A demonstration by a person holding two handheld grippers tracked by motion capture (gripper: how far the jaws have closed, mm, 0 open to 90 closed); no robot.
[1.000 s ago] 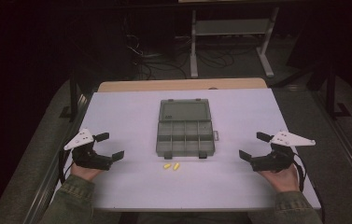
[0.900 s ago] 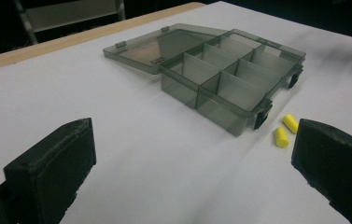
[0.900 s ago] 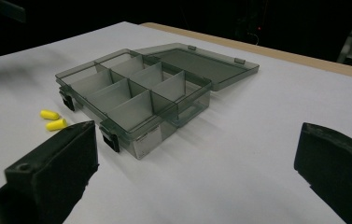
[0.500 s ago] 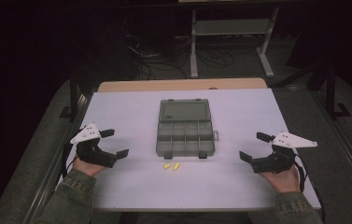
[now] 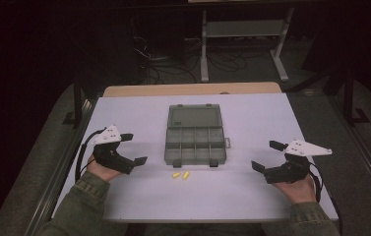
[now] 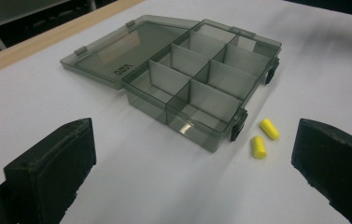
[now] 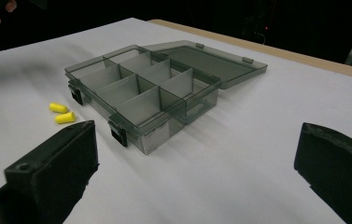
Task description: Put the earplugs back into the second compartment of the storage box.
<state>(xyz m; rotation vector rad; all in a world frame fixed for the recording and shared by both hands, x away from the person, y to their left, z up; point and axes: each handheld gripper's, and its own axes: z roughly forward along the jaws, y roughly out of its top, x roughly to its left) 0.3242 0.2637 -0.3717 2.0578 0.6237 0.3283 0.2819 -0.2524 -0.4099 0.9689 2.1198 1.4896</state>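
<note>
From the high view, the box (image 5: 195, 135) sits open in the middle of the table (image 5: 252, 113), lid flat toward the far edge, compartments toward the near one. Two yellow earplugs (image 5: 180, 175) lie just off its near side, a bit left of center, close together. The left gripper (image 5: 133, 150) is near the left edge, the right gripper (image 5: 267, 155) near the right edge, both spread wide with nothing in them and both well apart from the box.

Left gripper view: the jaws stand far apart and the box (image 6: 197, 79) sits between them farther off, with the earplugs (image 6: 263, 137) just beside its corner latch, toward the right jaw.

Right gripper view: same deal, jaws wide with nothing held, the box (image 7: 155, 88) ahead and the earplugs (image 7: 61, 113) lying just past the left jaw, near the box's front latch.
</note>
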